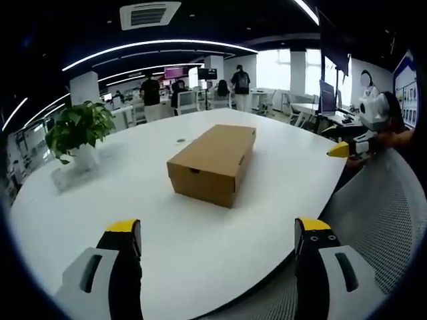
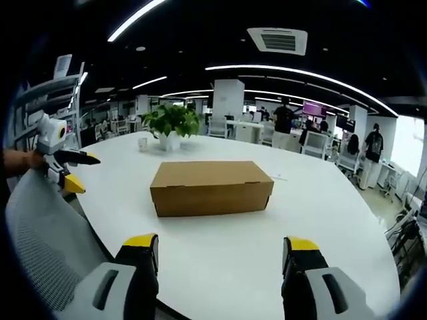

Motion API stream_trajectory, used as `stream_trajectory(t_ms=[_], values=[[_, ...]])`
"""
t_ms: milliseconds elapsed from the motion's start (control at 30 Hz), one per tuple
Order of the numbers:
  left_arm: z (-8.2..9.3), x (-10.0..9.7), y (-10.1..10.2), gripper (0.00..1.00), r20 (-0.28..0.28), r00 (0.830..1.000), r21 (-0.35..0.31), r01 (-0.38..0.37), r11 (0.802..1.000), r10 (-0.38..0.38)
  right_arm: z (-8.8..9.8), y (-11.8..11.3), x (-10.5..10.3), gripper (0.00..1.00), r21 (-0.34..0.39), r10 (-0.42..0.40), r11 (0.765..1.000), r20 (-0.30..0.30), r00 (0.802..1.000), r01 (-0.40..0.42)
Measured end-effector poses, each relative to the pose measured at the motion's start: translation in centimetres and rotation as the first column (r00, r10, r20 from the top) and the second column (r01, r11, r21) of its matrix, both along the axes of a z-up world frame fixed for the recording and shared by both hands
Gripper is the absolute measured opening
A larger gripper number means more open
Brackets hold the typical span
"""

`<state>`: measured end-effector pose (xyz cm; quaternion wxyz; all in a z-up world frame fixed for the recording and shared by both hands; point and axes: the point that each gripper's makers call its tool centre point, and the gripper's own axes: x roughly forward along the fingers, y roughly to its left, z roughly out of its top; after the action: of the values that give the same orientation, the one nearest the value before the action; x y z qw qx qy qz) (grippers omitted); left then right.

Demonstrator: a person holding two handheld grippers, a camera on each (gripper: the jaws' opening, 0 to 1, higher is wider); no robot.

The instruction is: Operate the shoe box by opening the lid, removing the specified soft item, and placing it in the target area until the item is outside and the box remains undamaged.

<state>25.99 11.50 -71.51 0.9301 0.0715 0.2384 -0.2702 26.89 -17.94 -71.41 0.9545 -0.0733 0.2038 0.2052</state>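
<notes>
Here the big round white table (image 1: pixel 200 267) takes up most of the room in front of me, its pale top (image 2: pixel 220 260) broad and smooth. Beside it, at the near edge, stands a grey mesh-backed office chair (image 1: pixel 380 213), seen also in the right gripper view (image 2: pixel 47 233). Near the middle of the tabletop rests the plain brown cardboard shoe box (image 1: pixel 212 162), its lid down and shut, lying flat; from the other side its long face is turned toward the camera (image 2: pixel 211 187). Further back on the table sits a leafy green plant in a white pot (image 1: pixel 79 133), well apart from the box (image 2: pixel 171 123), with a small white cup (image 2: pixel 142 143) just beside it. People stand and sit among desks in the office beyond.

The left gripper (image 1: pixel 219 233) hangs over the near edge of the table, its black, yellow-tipped jaws spread wide with nothing between them; it also shows from the side, over the chair (image 2: pixel 77 170). The right gripper (image 2: pixel 220 248) is likewise parted wide and empty, short of the box, and appears held over the chair at the table's rim (image 1: pixel 347 150).
</notes>
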Motion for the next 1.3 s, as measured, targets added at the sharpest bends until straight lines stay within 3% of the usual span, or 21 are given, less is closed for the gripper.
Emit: stream_trajectory(t_ms=[467, 700, 867, 1100, 1300], values=[[0.3, 0.0, 0.0, 1.0, 0.0, 1.0, -0.007, -0.012, 1.0, 0.012, -0.3, -0.5, 0.0, 0.79, -0.028, -0.013, 1.0, -0.012, 1.0, 0.013], [0.3, -0.2, -0.5, 1.0, -0.017, 1.0, -0.025, 0.002, 1.0, -0.002, -1.3, -0.6, -0.2, 0.81, -0.046, -0.006, 0.999, -0.068, 0.998, 0.003], [-0.1, -0.5, -0.8, 1.0, -0.034, 0.999, 0.004, 0.029, 1.0, -0.029, -1.5, -0.9, -0.2, 0.83, -0.049, -0.014, 0.999, -0.089, 0.996, 0.01], [-0.1, -0.6, -1.2, 1.0, -0.052, 0.996, 0.051, 0.071, 0.996, -0.068, -1.2, -1.1, 1.1, 0.86, -0.096, 0.02, 0.995, -0.087, 0.996, -0.028], [1.4, 0.5, -1.5, 1.0, -0.037, 0.999, 0.046, 0.04, 0.998, -0.038, -1.0, -1.5, 2.7, 0.86, -0.114, 0.055, 0.991, -0.097, 0.994, -0.066]])
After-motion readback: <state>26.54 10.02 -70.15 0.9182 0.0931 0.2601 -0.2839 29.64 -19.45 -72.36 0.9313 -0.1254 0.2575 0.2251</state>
